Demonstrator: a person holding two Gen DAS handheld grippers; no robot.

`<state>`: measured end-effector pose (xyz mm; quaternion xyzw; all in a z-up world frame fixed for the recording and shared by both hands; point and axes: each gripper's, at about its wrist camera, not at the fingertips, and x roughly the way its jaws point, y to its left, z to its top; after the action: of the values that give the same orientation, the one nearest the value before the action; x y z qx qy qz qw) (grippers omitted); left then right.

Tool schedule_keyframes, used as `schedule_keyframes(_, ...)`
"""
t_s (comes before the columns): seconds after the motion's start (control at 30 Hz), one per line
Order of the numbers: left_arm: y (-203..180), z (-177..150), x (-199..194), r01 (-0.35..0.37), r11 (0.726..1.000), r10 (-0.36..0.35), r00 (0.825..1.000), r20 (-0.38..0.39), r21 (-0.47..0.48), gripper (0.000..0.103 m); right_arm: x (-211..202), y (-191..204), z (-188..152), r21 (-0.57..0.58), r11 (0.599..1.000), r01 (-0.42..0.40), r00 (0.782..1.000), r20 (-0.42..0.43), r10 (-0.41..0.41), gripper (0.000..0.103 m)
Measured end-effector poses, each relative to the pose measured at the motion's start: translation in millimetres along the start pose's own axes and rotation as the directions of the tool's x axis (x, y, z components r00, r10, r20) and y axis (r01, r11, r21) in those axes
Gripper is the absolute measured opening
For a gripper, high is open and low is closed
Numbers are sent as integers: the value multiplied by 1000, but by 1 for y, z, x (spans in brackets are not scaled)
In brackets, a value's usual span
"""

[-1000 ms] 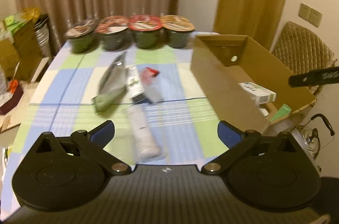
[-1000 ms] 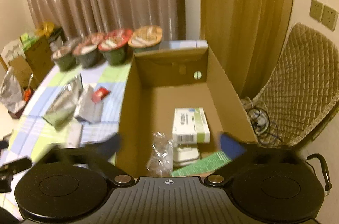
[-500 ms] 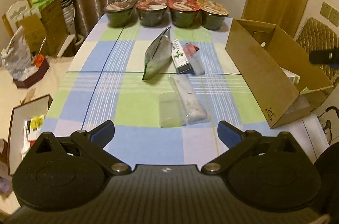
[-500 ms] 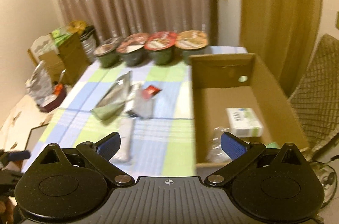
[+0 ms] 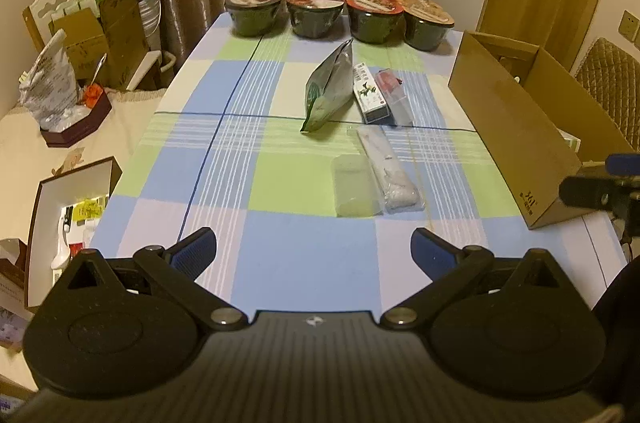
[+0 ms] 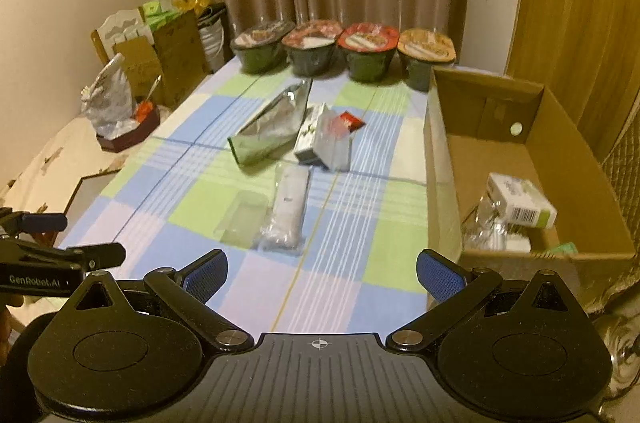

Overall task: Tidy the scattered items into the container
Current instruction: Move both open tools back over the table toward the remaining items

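Observation:
A brown cardboard box (image 6: 440,159) (image 5: 512,127) stands at the table's right edge, holding a white carton (image 6: 520,201) and crumpled clear plastic (image 6: 486,223). Scattered mid-table lie a green-and-silver pouch (image 5: 328,89) (image 6: 272,127), a small printed carton (image 5: 370,93), a clear bag with red inside (image 5: 394,93) (image 6: 334,137), a white wrapped roll (image 5: 390,169) (image 6: 286,213) and a clear tray (image 5: 352,185) (image 6: 242,217). My left gripper (image 5: 314,253) is open and empty above the near edge. My right gripper (image 6: 322,277) is open and empty, left of the box's near corner.
Four lidded noodle bowls (image 5: 340,11) (image 6: 344,51) line the far edge of the checked tablecloth (image 5: 224,159). Boxes and bags (image 5: 100,23) crowd the floor at left, with an open box (image 5: 68,207) near the table. A quilted chair (image 5: 608,71) sits behind the cardboard box.
Both grippers have pulled back and risen: the left view now takes in the whole table, and the right has swung left from over the box's inside to the table.

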<state>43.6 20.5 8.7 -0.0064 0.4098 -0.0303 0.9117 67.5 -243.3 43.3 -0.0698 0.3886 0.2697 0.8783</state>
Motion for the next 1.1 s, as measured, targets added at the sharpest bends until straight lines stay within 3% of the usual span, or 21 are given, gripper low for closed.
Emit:
schedule_keyframes(0.53, 0, -8, 15, 9, 1000, -9, 999, -36, -7, 102, 13, -6, -2, 76, 997, -20, 999, -43, 23, 103)
schedule_keyframes(0.73, 3, -7, 27, 16, 1000, -17, 999, -46, -6, 102, 29, 3, 0, 57, 997, -53, 997, -48, 56, 103)
schedule_keyframes(0.93, 4, 5, 52, 18, 1000, -17, 998, -56, 21, 101, 60, 6, 3, 38, 998, -51, 997, -52, 53, 103)
schedule_keyframes(1.1, -8, 22, 89, 39, 994, -30, 996, -88, 100, 100, 90, -5, 10, 55, 998, -41, 996, -73, 45, 103)
